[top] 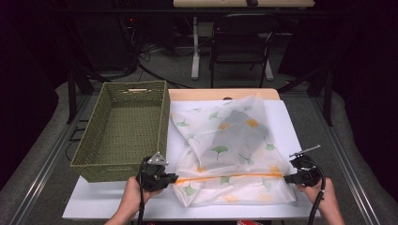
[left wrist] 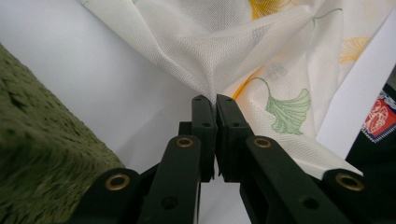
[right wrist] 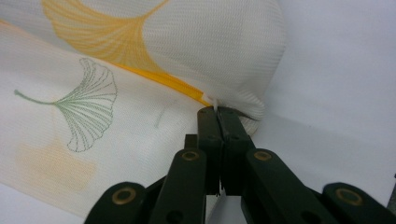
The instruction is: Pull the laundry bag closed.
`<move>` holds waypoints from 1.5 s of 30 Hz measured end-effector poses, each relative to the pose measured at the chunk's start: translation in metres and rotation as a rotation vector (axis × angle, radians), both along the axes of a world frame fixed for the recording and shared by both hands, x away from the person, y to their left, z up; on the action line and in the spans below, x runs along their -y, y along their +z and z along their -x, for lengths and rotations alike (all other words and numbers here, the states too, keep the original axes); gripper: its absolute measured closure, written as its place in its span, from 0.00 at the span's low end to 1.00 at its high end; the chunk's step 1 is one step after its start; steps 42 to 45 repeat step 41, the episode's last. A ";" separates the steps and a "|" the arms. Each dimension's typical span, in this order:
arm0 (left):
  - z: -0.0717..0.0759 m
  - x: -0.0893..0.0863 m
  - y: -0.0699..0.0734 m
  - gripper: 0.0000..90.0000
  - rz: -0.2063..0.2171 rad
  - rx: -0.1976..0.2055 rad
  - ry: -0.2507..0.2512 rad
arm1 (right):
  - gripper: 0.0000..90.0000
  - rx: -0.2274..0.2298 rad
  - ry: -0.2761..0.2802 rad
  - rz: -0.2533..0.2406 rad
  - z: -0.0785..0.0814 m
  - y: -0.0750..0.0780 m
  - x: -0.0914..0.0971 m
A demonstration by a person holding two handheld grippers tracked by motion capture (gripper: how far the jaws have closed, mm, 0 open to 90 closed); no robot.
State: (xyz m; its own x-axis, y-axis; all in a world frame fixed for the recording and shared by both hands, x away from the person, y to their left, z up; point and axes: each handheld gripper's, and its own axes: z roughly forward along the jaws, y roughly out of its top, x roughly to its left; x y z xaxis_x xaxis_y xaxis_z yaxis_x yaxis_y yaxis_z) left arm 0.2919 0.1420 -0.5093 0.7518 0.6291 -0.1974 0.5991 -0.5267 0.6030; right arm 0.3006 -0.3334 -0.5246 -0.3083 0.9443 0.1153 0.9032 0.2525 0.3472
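A white mesh laundry bag (top: 230,150) printed with green and orange ginkgo leaves lies on the white table top (top: 291,122), with something dark showing through its middle. An orange zipper band (top: 234,176) runs across its near part. My left gripper (top: 174,178) is shut on the bag's near left edge, and the mesh (left wrist: 205,60) bunches into its closed jaws (left wrist: 214,100). My right gripper (top: 287,178) is shut on the bag's near right end, where a small white tab (right wrist: 215,101) at the end of the orange zipper sits between its jaws (right wrist: 218,111).
A green woven basket (top: 101,164) stands open at the left of the table, right beside my left hand. A folding chair (top: 239,42) and a desk leg stand on the floor beyond the table. Bare white table lies right of the bag.
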 end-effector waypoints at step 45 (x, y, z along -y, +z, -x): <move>0.033 -0.084 -0.024 0.09 -0.269 -0.035 -0.118 | 0.00 0.175 0.043 0.076 0.031 0.008 0.010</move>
